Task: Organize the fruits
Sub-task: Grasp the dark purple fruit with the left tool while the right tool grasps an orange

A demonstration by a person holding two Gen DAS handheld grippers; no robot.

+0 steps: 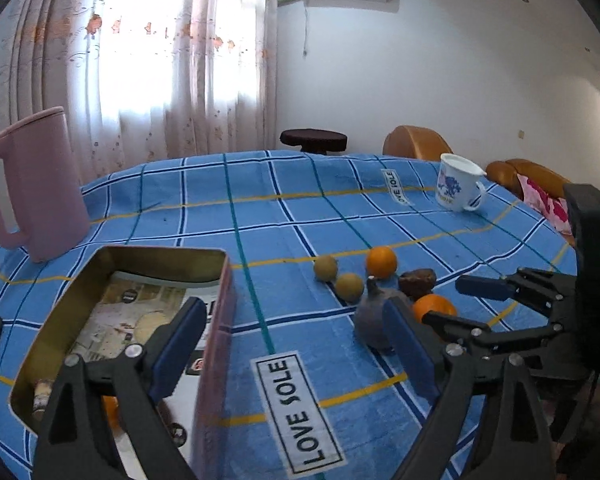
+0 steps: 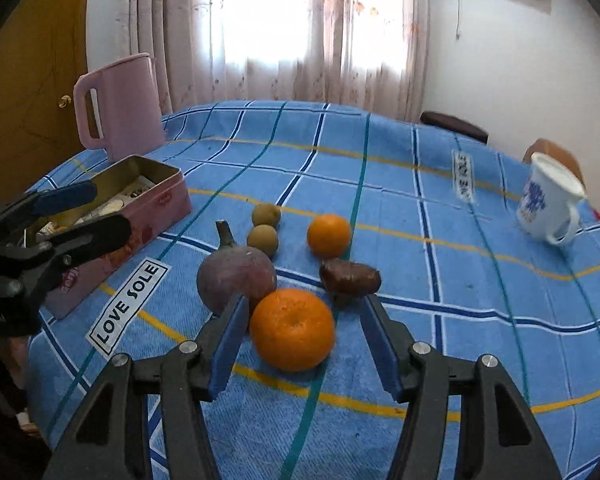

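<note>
Left wrist view: left gripper (image 1: 300, 344) jaws wide apart, nothing btwn; tin box (image 1: 220, 320) under its left finger, fruit cluster ahead-right.
Right wrist view: right gripper (image 2: 304, 344) jaws part open, straddling near orange (image 2: 292, 330) w/o touching; round, no long axis. Right hand nearer.

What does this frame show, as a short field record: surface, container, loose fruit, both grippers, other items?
surface: blue checked tablecloth
container: open pink tin, an orange piece partly visible inside it
loose fruit: near orange, far orange, purple fruit, brown fruit, two small tan fruits
left gripper: open, empty, beside the tin
right gripper: open around the near orange, pads not pressing
other items: pink jug, white mug
</note>
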